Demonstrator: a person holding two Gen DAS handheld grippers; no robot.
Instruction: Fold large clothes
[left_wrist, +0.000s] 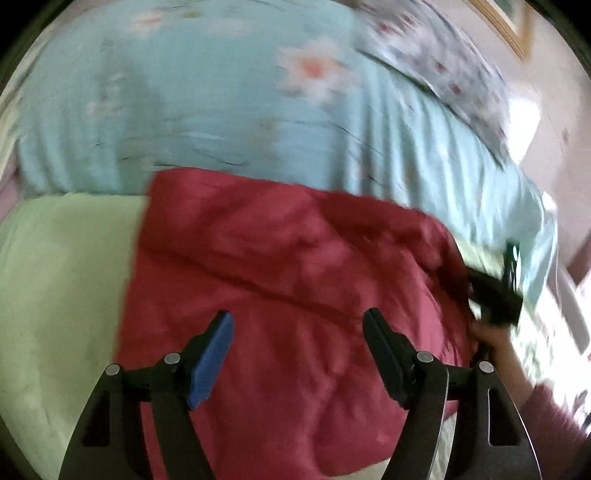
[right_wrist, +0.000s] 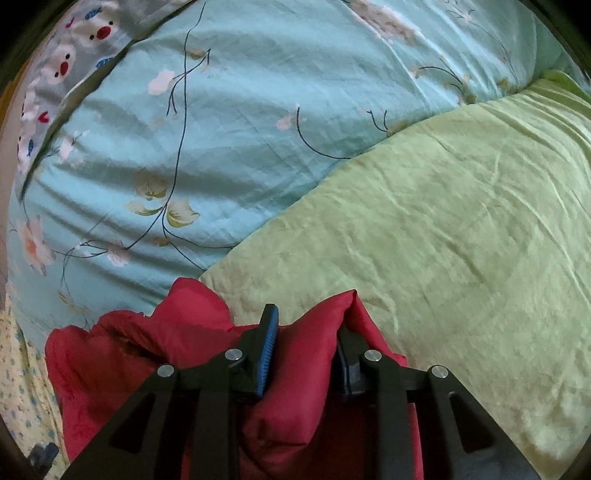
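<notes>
The right tongs (right_wrist: 306, 347) pinched a bunched edge of the red garment (left_wrist: 280, 280) on the bed (right_wrist: 461, 221). The left tongs (left_wrist: 297, 354) hovered spread above its flat middle, the cloth stretching rightward between them

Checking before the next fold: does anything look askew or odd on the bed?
The red garment is bunched into a thick wad between the right gripper fingers, not a flat edge. The left gripper hangs open above it, holding nothing. No damage visible.

Green sheet (right_wrist: 461, 229) open; duvet (right_wrist: 229, 122) possibly obstructs.
</notes>
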